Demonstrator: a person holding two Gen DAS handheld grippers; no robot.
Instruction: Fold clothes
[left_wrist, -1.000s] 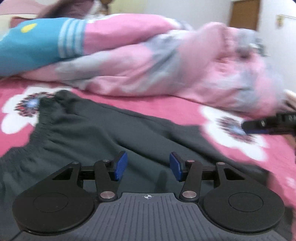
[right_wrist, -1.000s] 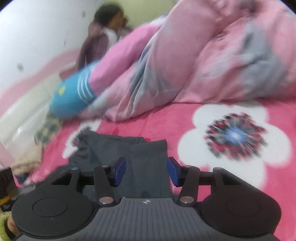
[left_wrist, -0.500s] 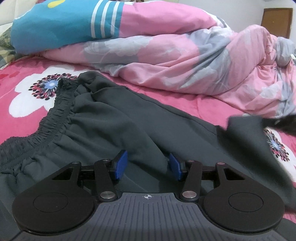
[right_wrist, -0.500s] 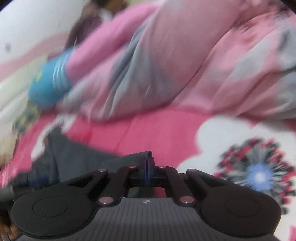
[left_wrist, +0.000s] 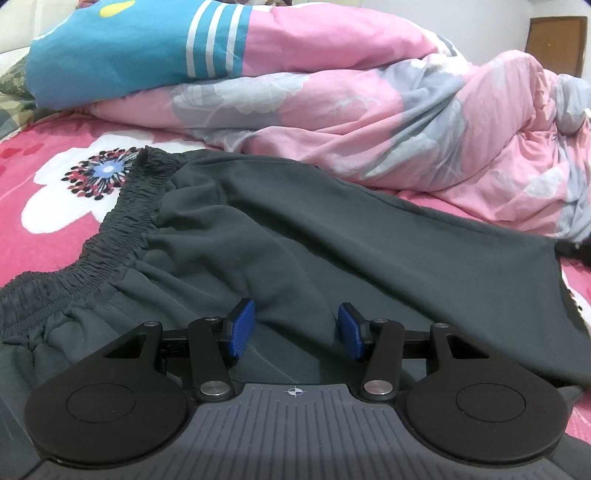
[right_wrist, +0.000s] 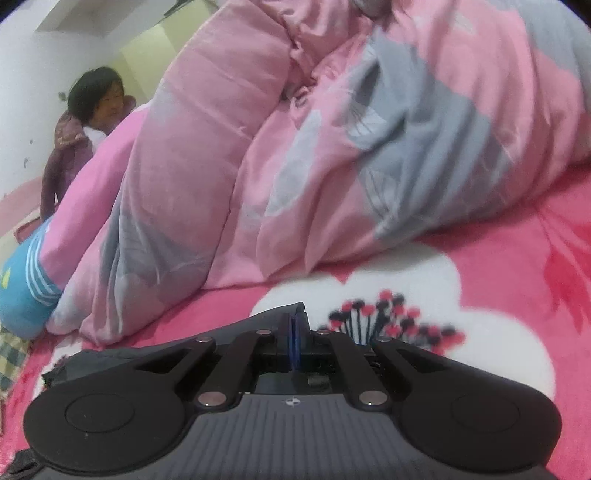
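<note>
trousers (left_wrist: 332, 236): long axis runs waistband far-left to hem on the right
left claw (left_wrist: 293, 328): wide open, holding nothing, hovering mid-leg
right claw (right_wrist: 294, 341): pinched tight on the hem, so it's nearer

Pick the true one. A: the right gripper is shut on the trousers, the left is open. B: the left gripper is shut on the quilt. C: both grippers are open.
A: the right gripper has its jaws closed on a corner of the dark trousers, while the left gripper is open above them.
</note>
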